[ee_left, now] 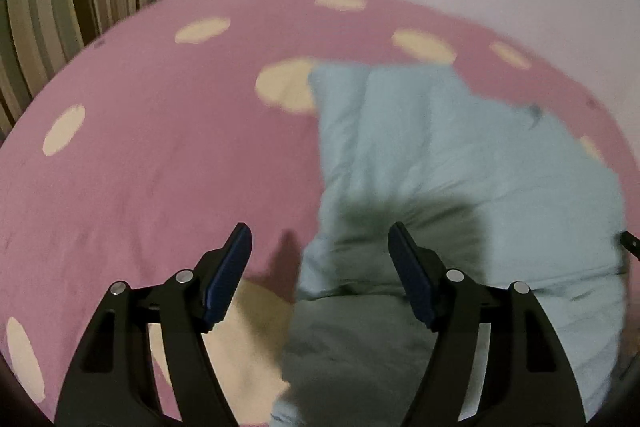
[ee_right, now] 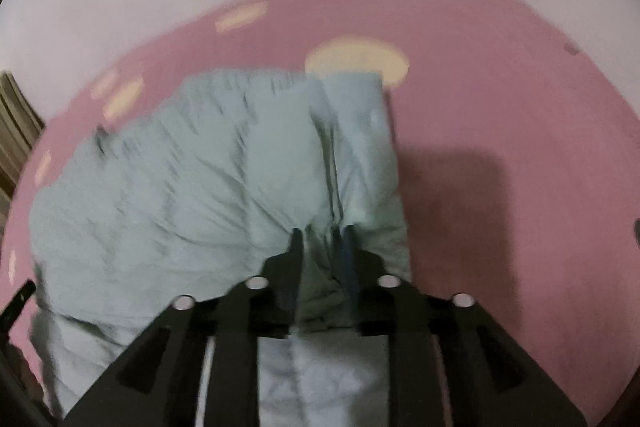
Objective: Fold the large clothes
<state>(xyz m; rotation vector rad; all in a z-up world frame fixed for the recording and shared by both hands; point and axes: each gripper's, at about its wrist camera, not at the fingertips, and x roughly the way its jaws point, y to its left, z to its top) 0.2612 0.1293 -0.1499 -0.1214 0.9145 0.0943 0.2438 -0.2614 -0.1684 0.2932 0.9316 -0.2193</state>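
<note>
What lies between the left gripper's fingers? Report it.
Left wrist view: the blue garment's edge and pink sheet, below the open left gripper; nothing gripped.

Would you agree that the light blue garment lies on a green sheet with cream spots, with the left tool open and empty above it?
Not quite: the sheet is pink, not green, as the left wrist view shows. The rest stands: it has cream spots, the light blue garment lies on it, and the left tool is open and empty above it.

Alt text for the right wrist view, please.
The right gripper has a fold of a crumpled pale blue garment between its narrowly parted fingers. The garment lies on a pink bedsheet with cream spots, a pale wall behind.
</note>
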